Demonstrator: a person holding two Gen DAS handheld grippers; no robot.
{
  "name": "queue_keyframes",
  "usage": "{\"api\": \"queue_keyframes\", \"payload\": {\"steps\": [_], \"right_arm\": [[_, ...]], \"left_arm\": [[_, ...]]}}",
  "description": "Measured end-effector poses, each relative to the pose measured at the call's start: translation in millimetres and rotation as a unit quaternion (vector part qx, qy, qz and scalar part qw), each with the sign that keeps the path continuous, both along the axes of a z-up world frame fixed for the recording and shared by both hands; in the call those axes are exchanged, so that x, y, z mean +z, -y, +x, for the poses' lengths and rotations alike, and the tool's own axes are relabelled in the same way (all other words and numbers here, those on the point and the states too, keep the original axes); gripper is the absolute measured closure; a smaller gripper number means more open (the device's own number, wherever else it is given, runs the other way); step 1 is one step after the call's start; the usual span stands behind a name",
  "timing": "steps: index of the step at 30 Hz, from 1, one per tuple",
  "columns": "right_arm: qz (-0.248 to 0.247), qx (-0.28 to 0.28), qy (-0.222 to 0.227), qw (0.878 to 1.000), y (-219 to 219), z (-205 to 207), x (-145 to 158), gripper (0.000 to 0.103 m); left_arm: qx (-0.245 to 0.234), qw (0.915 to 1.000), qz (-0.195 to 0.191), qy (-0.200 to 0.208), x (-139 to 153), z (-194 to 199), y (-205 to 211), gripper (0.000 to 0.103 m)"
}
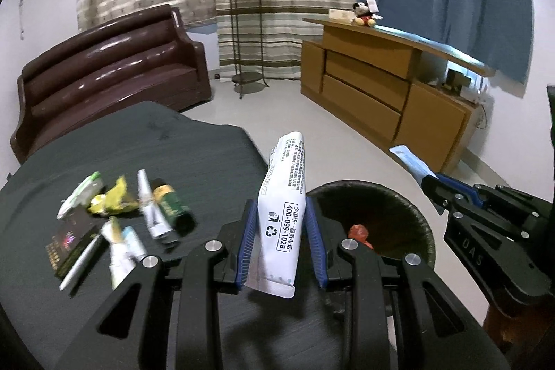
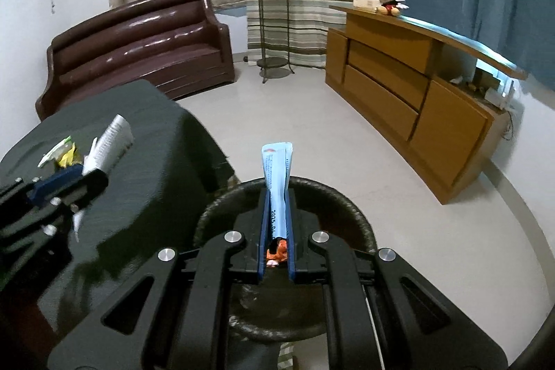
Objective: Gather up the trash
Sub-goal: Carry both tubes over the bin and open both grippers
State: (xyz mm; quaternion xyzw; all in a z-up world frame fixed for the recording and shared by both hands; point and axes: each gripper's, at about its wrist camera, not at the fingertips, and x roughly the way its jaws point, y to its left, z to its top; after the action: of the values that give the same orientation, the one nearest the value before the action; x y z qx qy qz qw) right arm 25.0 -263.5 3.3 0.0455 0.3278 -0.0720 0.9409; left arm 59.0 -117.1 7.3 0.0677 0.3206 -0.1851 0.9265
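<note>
Left tongs [image 1: 281,231] clamp glossy white sachet [image 1: 282,196], right tongs [image 2: 276,227] pinch flat blue packet [image 2: 277,175]

"400-099-1028" on white packet [image 1: 281,221]

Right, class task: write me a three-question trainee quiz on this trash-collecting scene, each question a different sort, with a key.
1. True or false: the left gripper holds a white printed plastic packet.
2. Multiple choice: the flat light-blue sachet in the right gripper is poised above: A) the brown sofa; B) the round black waste bin; C) the wooden cabinet.
3. Fill in: more litter, including a yellow crumpled wrapper, lies on the dark ____.

Key: 1 true. 2 B. 3 table.
</note>
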Motion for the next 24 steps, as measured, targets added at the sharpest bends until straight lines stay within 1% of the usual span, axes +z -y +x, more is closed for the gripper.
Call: {"api": "queue_keyframes", "payload": {"steps": [6,13,16,17,18,20,21,24], "right_arm": [[0.011,-0.008,0.0,1.0,16,6,-5,0.094],[0.022,-0.018,-0.003,1.0,28,12,-11,0.094],[0.025,-0.025,-0.005,0.999,33,14,-15,0.092],[0.03,-0.027,-0.005,0.999,34,15,-17,0.092],[0.034,-0.027,-0.008,0.999,36,16,-19,0.089],[0.036,-0.032,-0.008,0.999,37,15,-20,0.081],[0.035,-0.034,-0.007,0.999,38,15,-21,0.079],[0.033,-0.038,-0.006,0.999,38,15,-21,0.078]], "left_arm": [[-0.005,0.9998,0.019,-0.004,-9,7,27,0.073],[-0.006,0.9993,0.034,-0.013,-16,14,43,0.073],[-0.002,0.999,0.039,-0.019,-20,20,48,0.072],[0.002,0.999,0.041,-0.021,-21,22,48,0.07],[0.005,0.9988,0.042,-0.024,-22,24,49,0.068],[0.013,0.9987,0.04,-0.03,-24,28,47,0.051],[0.015,0.9987,0.037,-0.031,-24,28,46,0.049],[0.017,0.9987,0.036,-0.032,-25,29,45,0.048]]}}
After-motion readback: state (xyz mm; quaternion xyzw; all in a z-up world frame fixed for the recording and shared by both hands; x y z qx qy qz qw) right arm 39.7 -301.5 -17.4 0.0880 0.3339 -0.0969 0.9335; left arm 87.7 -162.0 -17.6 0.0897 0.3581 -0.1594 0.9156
